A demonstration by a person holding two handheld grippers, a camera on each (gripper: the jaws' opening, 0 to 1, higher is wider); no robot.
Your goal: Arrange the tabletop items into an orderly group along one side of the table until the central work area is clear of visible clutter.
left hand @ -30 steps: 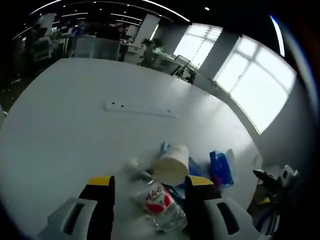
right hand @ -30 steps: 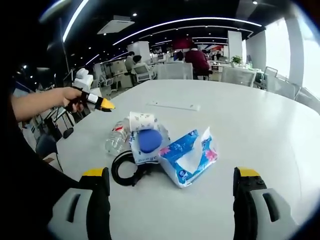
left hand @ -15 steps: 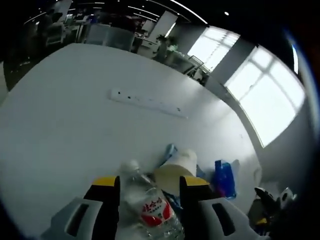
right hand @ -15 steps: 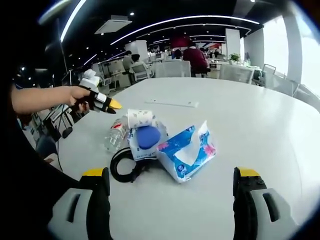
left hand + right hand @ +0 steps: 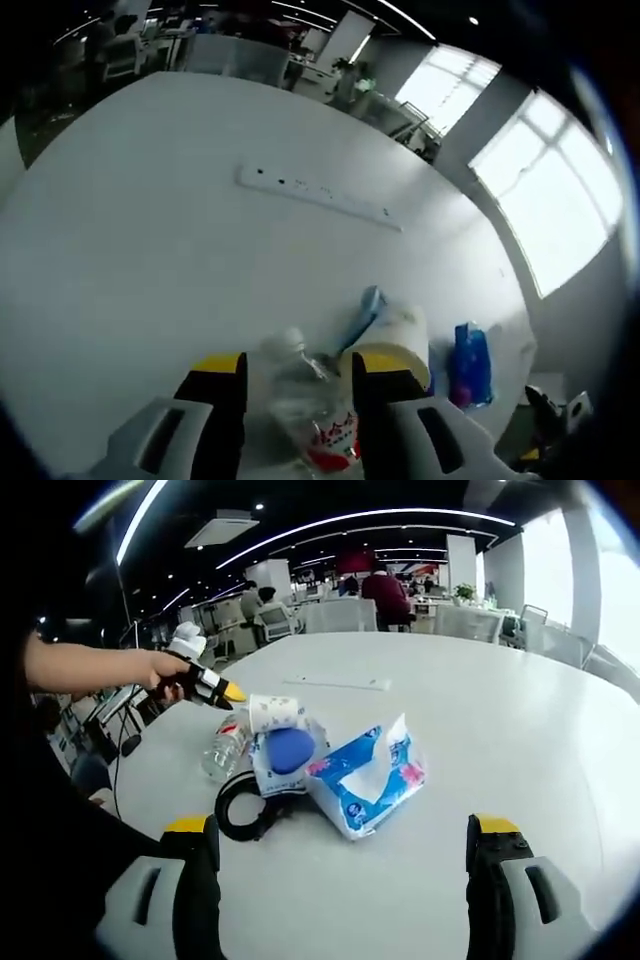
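Note:
A clear plastic bottle (image 5: 312, 415) with a red label lies on the white table (image 5: 130, 260), its cap pointing away, framed by the jaws of my left gripper (image 5: 298, 366). Those jaws stand a little wider than the bottle. In the right gripper view the left gripper (image 5: 226, 691) hovers just above the bottle (image 5: 222, 750). A white paper roll (image 5: 272, 713), a white packet with a blue disc (image 5: 288, 752), a blue tissue pack (image 5: 365, 775) and a black cable coil (image 5: 238, 810) cluster together. My right gripper (image 5: 342, 875) is open, short of the cluster.
A white power strip (image 5: 320, 193) lies further out on the table, also visible as the power strip (image 5: 335, 683) behind the cluster. Chairs and seated people (image 5: 385, 595) are beyond the far table edge. Bare tabletop (image 5: 520, 730) stretches to the right.
The left gripper has moved forward over the bottle and its jaws have narrowed around it. The right view has shifted only slightly; the cluster has not moved.

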